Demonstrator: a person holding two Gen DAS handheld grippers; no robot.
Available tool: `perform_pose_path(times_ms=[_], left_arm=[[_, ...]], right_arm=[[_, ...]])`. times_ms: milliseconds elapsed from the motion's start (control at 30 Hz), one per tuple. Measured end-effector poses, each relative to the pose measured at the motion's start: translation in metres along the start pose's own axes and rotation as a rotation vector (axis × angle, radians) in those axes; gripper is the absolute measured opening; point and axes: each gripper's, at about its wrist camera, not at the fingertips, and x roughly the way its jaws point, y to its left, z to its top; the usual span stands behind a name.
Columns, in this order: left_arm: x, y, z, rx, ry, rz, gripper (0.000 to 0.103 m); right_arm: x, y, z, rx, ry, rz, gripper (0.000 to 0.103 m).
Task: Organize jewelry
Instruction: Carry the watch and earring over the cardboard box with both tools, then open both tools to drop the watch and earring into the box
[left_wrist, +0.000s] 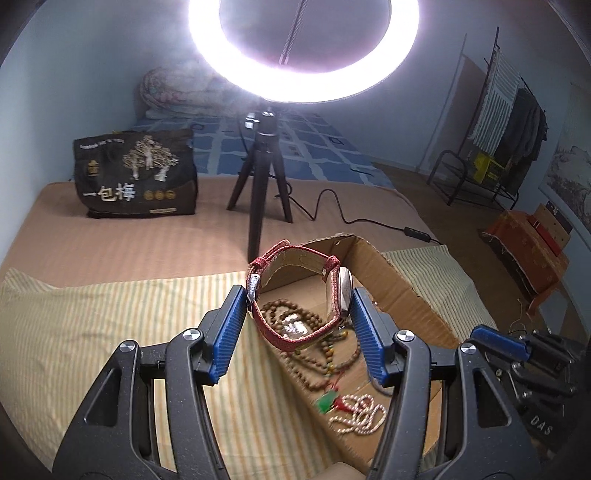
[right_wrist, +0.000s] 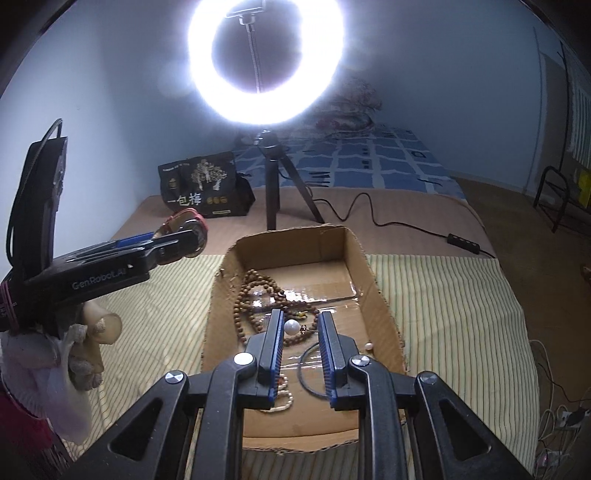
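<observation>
My left gripper (left_wrist: 297, 295) is shut on a watch (left_wrist: 341, 295) with a red woven strap, gripped across its loop and held above the left edge of an open cardboard box (left_wrist: 388, 269). The right wrist view shows that gripper (right_wrist: 181, 236) and the watch (right_wrist: 184, 216) from the side. My right gripper (right_wrist: 301, 321) hovers over the box (right_wrist: 295, 236), jaws narrow, with a white pearl piece (right_wrist: 291, 326) between the pads. In the box lie a brown bead necklace (right_wrist: 240, 317), a white bead string (left_wrist: 362, 413), a green pendant (left_wrist: 325, 402), a black ring (right_wrist: 306, 376) and a small pearl (right_wrist: 368, 346).
The box sits on a striped cloth (right_wrist: 443, 314) on a bed. Behind it a ring light stands on a tripod (right_wrist: 273, 184) with a cable and switch (right_wrist: 461, 242). A black bag (left_wrist: 136, 173) stands at back left. A gloved hand (right_wrist: 81, 343) holds the left gripper.
</observation>
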Motion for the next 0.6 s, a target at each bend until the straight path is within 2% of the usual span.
perform_pose_path(times_ms=[267, 600], left_arm=[[0.031, -0.018, 0.001, 0.009, 0.033, -0.01, 0.059], [0.047, -0.024, -0.002, 0.03, 0.051, -0.008, 0.059]], right_arm=[[0.013, -0.013, -0.001, 0.027, 0.033, -0.004, 0.018], [0.025, -0.013, 0.003, 0.024, 0.054, 0.007, 0.018]])
